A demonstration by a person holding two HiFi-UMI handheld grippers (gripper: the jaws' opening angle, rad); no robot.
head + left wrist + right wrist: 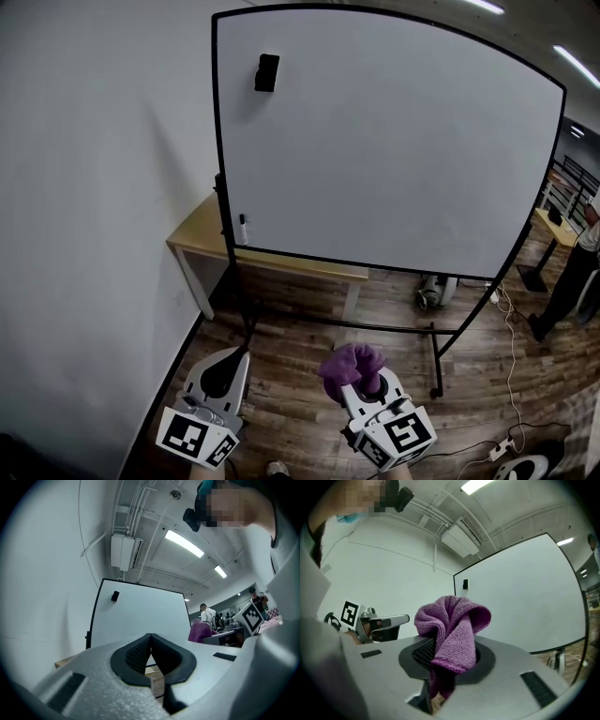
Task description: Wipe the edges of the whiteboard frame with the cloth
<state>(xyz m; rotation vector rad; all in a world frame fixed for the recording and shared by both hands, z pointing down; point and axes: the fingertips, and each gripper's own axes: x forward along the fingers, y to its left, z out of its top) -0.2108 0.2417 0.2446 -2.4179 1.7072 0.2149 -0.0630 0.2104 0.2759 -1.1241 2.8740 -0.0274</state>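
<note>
R gripper (445,660) is clamping the cloth (452,625) between its jaws; L gripper (151,656) is sitting pinched together, empty. With the whiteboard frame (217,141) well ahead, prob. approach step; next needs bringing cloth onto an edge.

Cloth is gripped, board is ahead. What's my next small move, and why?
Probably raise the right gripper toward the left edge of the whiteboard frame. Its jaws are shut on the purple cloth, but it hangs low, apart from the frame, so nothing is being wiped yet.
</note>
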